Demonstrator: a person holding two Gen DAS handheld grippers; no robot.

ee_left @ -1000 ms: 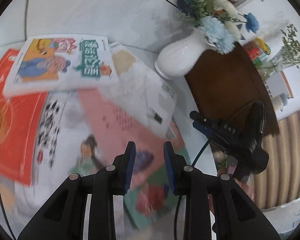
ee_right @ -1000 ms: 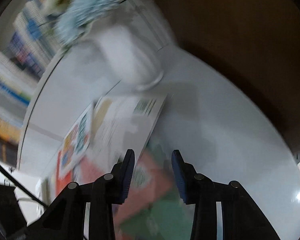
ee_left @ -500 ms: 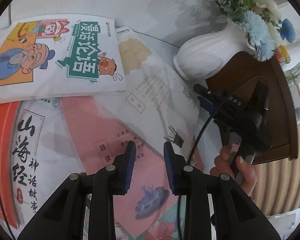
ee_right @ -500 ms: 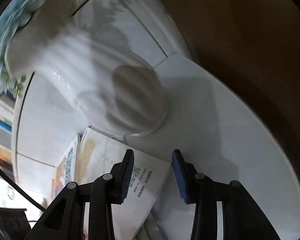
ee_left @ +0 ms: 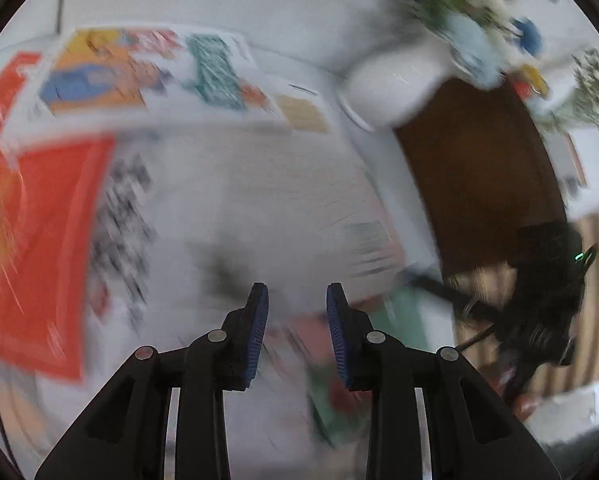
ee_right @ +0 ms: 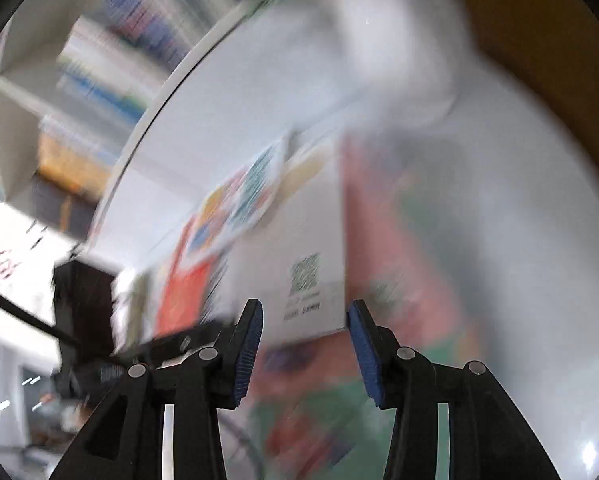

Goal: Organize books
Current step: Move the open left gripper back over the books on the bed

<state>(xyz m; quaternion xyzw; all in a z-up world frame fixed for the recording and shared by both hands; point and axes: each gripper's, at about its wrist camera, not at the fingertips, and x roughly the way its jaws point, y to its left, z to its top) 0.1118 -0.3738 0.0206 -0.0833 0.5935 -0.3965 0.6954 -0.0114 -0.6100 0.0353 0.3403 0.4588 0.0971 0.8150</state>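
Several books are lying scattered and overlapping on the white table (ee_left: 219, 8), near a white vase (ee_left: 395, 88) with flowers. On top, toward the far side, a cartoon-cover book (ee_left: 139, 80) is resting; a red book (ee_left: 47, 208) is lying at the left, and a white book (ee_right: 299, 264) with a square code on it is covering a pink and green book (ee_right: 395, 256). Both views are blurred, so finer details cannot be read.

The left gripper (ee_left: 293, 338) is hovering over the pile with its jaws a small way apart and nothing between them. The right gripper (ee_right: 305, 350) is pointing at the near corner of the white book; its jaws are opening, and no book is between the pads yet.

I judge that the step in hand is the approach to a first book, most probably the white one. The next move is calling for the right gripper to come down to the book's edge and take it between the pads, while the left gripper is perhaps steadying the pile. Care is needed not to knock the vase.
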